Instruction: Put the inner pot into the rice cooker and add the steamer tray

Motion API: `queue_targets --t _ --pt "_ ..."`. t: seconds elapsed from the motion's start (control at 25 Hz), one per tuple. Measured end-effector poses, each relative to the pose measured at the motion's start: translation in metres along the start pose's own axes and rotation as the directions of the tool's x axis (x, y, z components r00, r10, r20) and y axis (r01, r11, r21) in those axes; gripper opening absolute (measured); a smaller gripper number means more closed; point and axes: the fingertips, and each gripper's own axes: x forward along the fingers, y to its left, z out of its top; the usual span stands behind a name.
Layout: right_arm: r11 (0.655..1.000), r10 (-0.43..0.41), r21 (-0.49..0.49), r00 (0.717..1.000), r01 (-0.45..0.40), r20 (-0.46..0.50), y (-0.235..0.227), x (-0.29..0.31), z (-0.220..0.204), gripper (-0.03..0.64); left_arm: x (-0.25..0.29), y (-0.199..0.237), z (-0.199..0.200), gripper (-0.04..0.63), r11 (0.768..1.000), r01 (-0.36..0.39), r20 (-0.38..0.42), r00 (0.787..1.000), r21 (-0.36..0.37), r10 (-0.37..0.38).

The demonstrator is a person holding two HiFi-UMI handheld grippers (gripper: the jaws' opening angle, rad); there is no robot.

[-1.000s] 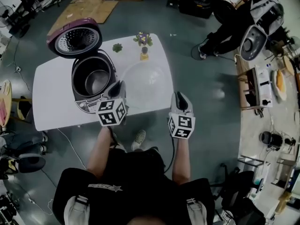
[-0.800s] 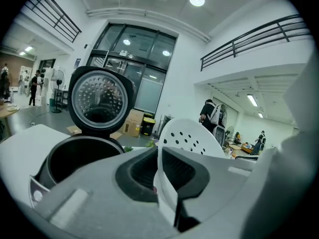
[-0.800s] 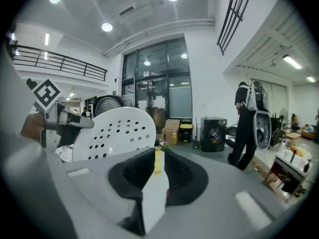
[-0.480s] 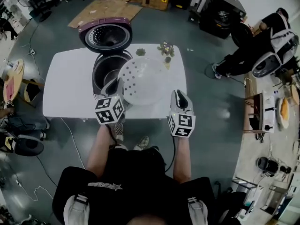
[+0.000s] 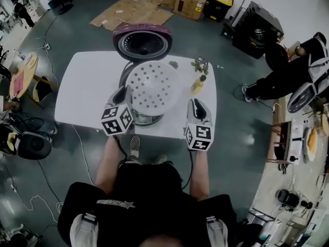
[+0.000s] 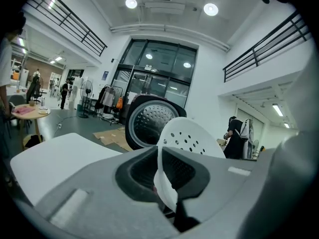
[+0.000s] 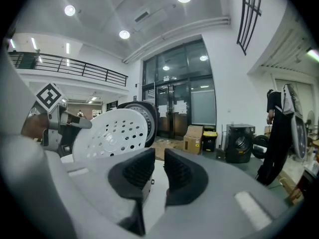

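Steamer tray [image 5: 152, 88], in the head view, now hangs over the mouth of the rice cooker [image 5: 145, 119]. A second ago it was off to the cooker's right. It hides the inner pot.

In the left gripper view, the left gripper [image 6: 167, 178] has its jaws clamped on the tray's rim, with the tray tilted before the cooker's open lid [image 6: 149, 123].

In the right gripper view, the right gripper [image 7: 159, 173] has its jaws slightly apart and empty, right of the cooker.

Lowering the tray in likely remains.

steamer tray [image 5: 152, 86]: white, dotted holes | rice cooker lid [image 5: 142, 42]: purple rim | table [image 5: 82, 91]: white
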Motion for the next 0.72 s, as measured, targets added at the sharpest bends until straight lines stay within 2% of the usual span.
queue_targets --t 0.4,0.72 --pt "0.999 0.030 -0.015 0.999 -0.031 -0.020 0.038 0.037 0.010 0.063 0.008 0.056 0.005 0.029 0.998 -0.048 -0.022 0.999 -0.049 0.047" --pt "1.000 0.016 -0.012 0.998 -0.017 -0.066 0.044 0.061 -0.004 0.063 0.036 0.078 -0.013 0.029 0.997 -0.044 -0.079 0.996 -0.068 0.038"
